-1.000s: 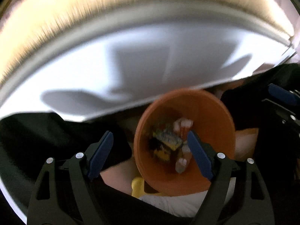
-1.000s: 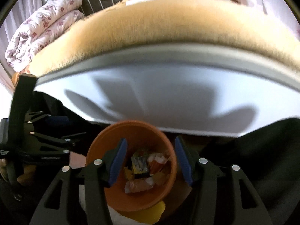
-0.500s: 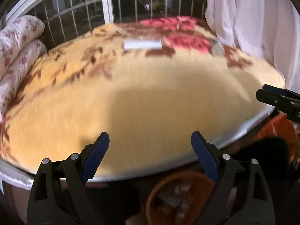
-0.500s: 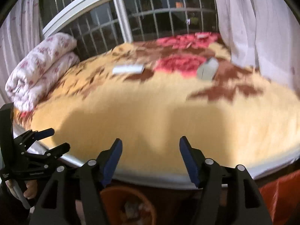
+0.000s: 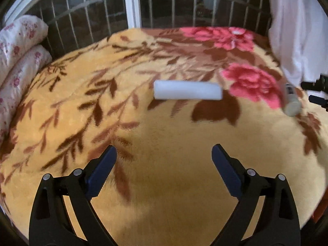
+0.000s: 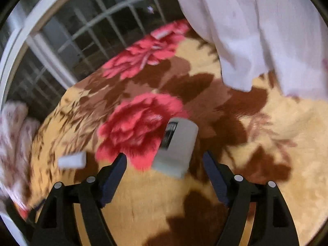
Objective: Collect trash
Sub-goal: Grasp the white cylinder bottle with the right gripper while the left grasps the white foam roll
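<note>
Beyond both spread, empty hand-held grippers (image 5: 164,153) (image 6: 165,160), pale grey oblong box (image 6: 176,145) on blanket (image 6: 276,133).

The left tool (image 5: 164,153) hangs over a bed (image 5: 174,143) spread with a yellow blanket patterned in brown leaves and pink flowers. Its jaws have just been opening and stand wide, with nothing between them. Ahead of the tool lies a white foam block (image 5: 187,90), crosswise. Far to the tool's right sits a blurred grey object (image 5: 292,102), perhaps a small box. Beyond the bed is a barred window (image 5: 164,6).
</note>
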Demonstrator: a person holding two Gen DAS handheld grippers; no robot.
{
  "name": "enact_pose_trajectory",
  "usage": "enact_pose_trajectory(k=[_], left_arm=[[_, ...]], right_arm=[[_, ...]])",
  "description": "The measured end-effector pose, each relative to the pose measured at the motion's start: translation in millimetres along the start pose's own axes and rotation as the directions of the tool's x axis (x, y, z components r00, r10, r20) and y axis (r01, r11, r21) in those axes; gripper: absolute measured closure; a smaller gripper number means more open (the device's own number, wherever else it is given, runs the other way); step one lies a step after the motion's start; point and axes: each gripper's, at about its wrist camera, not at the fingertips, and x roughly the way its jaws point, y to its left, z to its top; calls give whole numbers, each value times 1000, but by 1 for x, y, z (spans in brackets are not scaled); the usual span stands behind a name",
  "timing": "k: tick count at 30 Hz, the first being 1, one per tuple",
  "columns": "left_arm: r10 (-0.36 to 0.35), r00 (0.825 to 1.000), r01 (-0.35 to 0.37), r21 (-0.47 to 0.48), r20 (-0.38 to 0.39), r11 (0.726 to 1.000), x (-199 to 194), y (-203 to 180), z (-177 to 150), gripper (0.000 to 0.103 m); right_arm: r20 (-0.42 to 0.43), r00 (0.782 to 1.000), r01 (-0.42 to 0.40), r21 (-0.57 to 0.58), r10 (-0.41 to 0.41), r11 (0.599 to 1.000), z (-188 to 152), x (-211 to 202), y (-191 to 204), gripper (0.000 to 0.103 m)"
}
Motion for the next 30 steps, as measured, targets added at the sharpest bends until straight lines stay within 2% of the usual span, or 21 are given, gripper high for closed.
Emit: enact_pose_trajectory(k=[5, 7, 8, 9, 12, 13, 14, 16, 19, 21, 22, 24, 25, 27, 29, 30], left_arm=[[-25, 998, 22, -47, -59, 999, 25, 8, -5, 12], [-35, 998, 32, -48, -56, 998, 25, 8, -6, 12], [-40, 998, 37, -46, -58, 998, 26, 8, -7, 12], [-40, 997, 38, -44, -60, 998, 27, 7, -8, 12], [-41, 997, 38, -37, -69, 999, 29, 6, -9, 12], [-41, 997, 39, -36, -66, 999, 29, 6, -9, 12], [-45, 997, 43, -36, -63, 998, 28, 6, -9, 12], [-54, 997, 51, -40, -61, 998, 27, 7, -9, 12], [-98, 993, 97, -20, -65, 995, 23, 6, -1, 12], [-93, 995, 94, 39, -31, 995, 15, 0, 9, 12], [-56, 998, 55, 115, 5, 992, 11, -7, 16, 12], [-13, 999, 0, 277, 47, 961, 11, -22, 26, 12], [5, 997, -33, 366, 75, 930, 12, -31, 30, 12], [17, 995, -65, 506, 99, 860, 22, -44, 33, 12], [28, 995, -85, 635, 99, 768, 38, -55, 35, 12], [38, 994, -96, 664, 102, 741, 43, -58, 36, 12]], right_arm=[[-141, 990, 6, 109, 10, 994, 18, 53, -10, 30], [-192, 981, 10, 137, 17, 991, 18, 73, -13, 46], [-194, 981, 27, 139, 1, 990, 18, 78, -14, 49], [-185, 983, 44, 133, -19, 990, 17, 81, -14, 55], [-139, 989, 65, 77, -54, 995, 11, 76, -5, 56], [-101, 994, 49, 54, -43, 997, 6, 68, 1, 57], [-77, 997, 15, 48, -12, 999, 2, 62, 4, 57], [-13, 994, -112, 48, 112, 993, -14, 39, 15, 57], [61, 982, -175, -27, 177, 984, -41, 12, 36, 56], [100, 969, -218, -81, 225, 973, -65, -4, 47, 56], [114, 963, -231, -104, 243, 967, -78, -12, 51, 56], [131, 956, -248, -120, 263, 961, -94, -20, 54, 56], [134, 952, -260, -123, 275, 958, -101, -23, 55, 56], [139, 943, -287, -116, 301, 951, -113, -29, 54, 56], [143, 939, -300, -108, 314, 948, -122, -33, 52, 56], [146, 938, -300, -110, 314, 948, -124, -34, 52, 56]])
